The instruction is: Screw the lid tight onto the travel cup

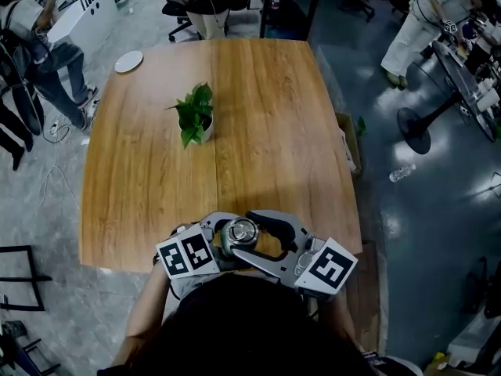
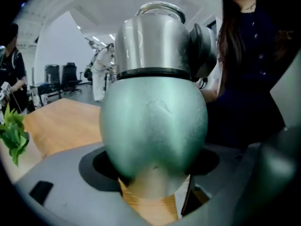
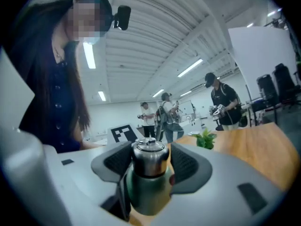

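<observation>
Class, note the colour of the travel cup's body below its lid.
Pale metallic green cup body, below a silver lid; clearest in left gripper view.

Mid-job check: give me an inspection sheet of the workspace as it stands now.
Surface: wooden table, no spills seen.
Job's things: travel cup at the table's near edge, steel lid on top.
Clutter: potted plant mid-table; white plate at the far left corner.
Grippers: left gripper clamps the cup's body; right gripper grips the lid.
Cables: cable on the floor left of the table.
Surroundings: people standing around; bottle on the floor.
</observation>
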`<state>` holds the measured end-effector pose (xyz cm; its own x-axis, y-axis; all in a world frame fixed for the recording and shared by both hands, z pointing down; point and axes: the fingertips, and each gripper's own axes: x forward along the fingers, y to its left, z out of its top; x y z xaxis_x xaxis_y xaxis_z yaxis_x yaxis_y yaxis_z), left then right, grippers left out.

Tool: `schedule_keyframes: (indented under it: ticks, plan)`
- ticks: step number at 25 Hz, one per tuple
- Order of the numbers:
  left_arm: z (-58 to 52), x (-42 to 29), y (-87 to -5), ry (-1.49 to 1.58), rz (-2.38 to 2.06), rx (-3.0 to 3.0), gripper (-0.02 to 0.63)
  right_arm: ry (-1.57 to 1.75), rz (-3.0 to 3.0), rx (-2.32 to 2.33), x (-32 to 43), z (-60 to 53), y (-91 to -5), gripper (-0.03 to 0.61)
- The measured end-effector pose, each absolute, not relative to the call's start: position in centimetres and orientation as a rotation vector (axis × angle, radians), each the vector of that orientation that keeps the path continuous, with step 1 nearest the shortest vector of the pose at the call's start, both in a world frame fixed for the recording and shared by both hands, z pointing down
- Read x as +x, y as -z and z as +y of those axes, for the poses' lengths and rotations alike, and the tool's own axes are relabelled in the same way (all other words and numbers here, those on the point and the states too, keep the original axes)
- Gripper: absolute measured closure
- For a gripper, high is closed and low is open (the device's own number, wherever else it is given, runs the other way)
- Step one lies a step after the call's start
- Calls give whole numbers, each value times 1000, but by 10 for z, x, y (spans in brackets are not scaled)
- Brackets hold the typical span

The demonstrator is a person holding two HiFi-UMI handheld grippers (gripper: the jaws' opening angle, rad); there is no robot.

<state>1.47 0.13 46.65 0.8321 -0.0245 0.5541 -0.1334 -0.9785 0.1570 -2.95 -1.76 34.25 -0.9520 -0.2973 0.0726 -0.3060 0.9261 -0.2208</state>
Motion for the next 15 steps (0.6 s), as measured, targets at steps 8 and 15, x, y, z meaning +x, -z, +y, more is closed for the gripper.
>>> schedule_keyframes:
  ticks: [8,15]
  plan:
    - [-40,6,-480,-962,-583,2744,212,-168,-2899,875,-29,-41,-353,318]
    - [-3,13,-470,-866,-178,2811,212,-377,-3026,540,-32,-22,-346,316]
